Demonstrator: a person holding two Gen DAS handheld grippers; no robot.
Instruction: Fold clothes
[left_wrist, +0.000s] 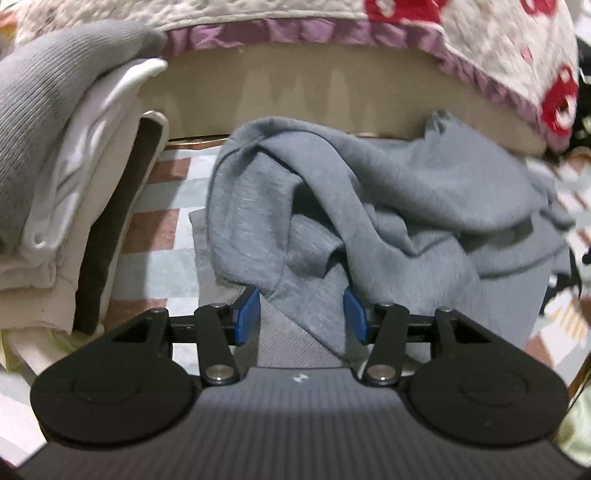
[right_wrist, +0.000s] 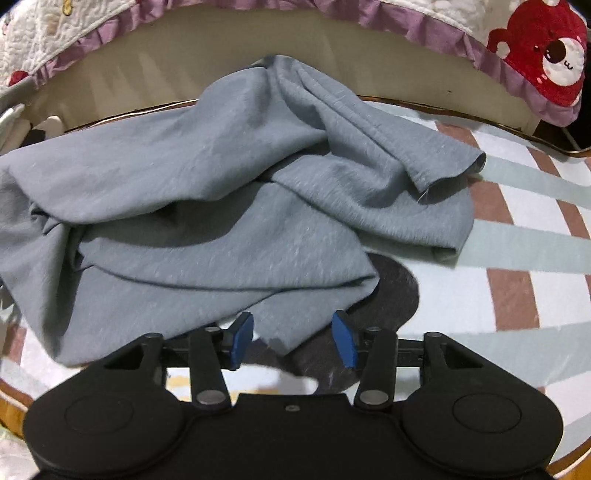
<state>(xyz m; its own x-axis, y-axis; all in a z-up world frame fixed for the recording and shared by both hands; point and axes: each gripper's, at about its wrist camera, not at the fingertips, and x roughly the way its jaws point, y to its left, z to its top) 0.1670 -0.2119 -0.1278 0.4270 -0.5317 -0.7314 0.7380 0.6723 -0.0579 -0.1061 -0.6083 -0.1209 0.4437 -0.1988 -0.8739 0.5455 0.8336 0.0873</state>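
Left wrist view: a grey garment is seen bunched in loose folds on a checked mat, up against a pale board with a quilt draped over its top. The left gripper is held with its blue pads set wide apart, and a flap of the grey cloth is caught lying in the gap between them; nothing is pinched, as far as can be told. Off to the left, a stack of folded clothes is piled up, grey on top, white and cream beneath, a dark layer at its side. So some folding is already on show there.

Right wrist view: the same grey garment is spread across most of the mat, creased and heaped, with one loose end thrown out to the right. The right gripper is also held wide, and a corner of the hem is seen hanging between its pads without being clamped. A dark patch is glimpsed under the cloth; what it is cannot be told.

As for progress: the pile is judged done, while the grey piece is plainly not flat or squared. By the look of it, it is left to be spread, smoothed and folded, and both tools are placed at its near edge for that.
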